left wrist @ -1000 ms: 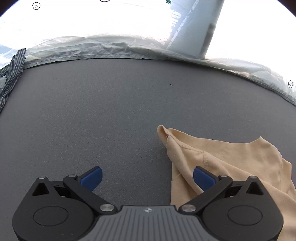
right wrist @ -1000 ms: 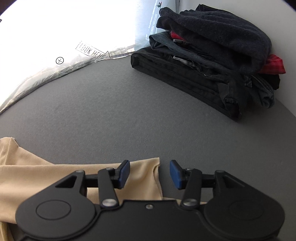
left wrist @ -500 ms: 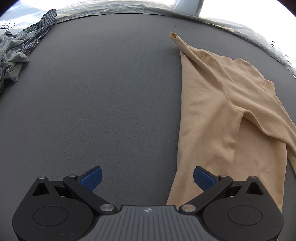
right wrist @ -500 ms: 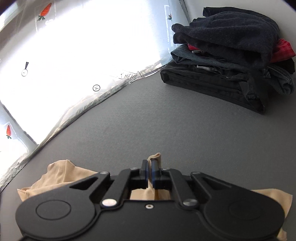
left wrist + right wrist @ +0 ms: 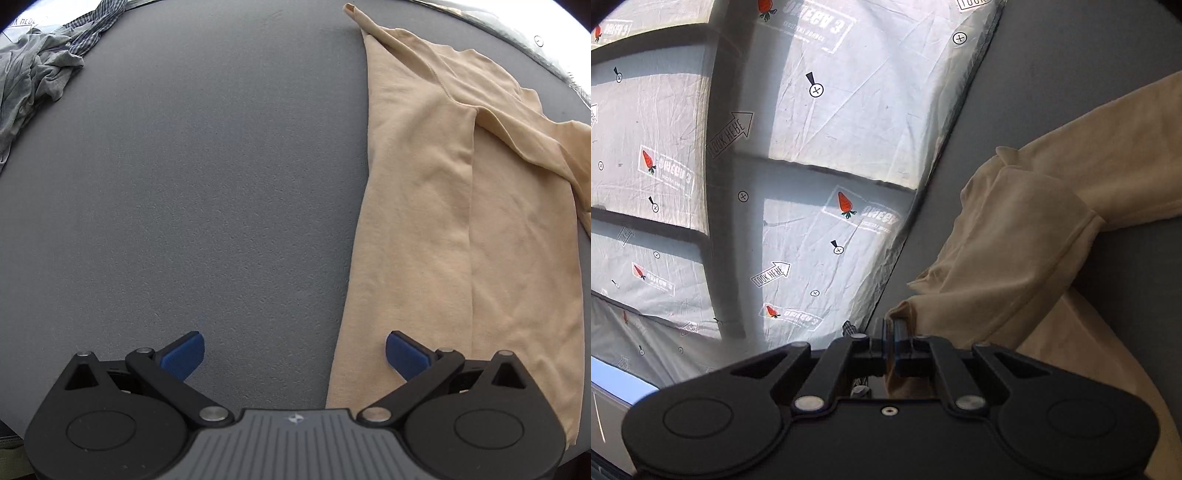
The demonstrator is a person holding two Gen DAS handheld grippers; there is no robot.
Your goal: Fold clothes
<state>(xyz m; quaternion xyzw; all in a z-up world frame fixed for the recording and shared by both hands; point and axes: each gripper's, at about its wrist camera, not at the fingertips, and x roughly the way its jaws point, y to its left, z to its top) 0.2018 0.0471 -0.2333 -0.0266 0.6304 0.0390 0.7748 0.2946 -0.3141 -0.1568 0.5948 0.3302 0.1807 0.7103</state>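
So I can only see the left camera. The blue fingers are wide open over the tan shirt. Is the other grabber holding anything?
Observer: Yes. The right gripper is shut on a bit of the tan shirt.
Operator: Is the shirt flat over there?
Observer: No. In the right wrist view it is bunched and lifted up toward the right gripper.
Operator: What's behind it?
Observer: A crinkly white sheet printed with little red carrots and arrows.
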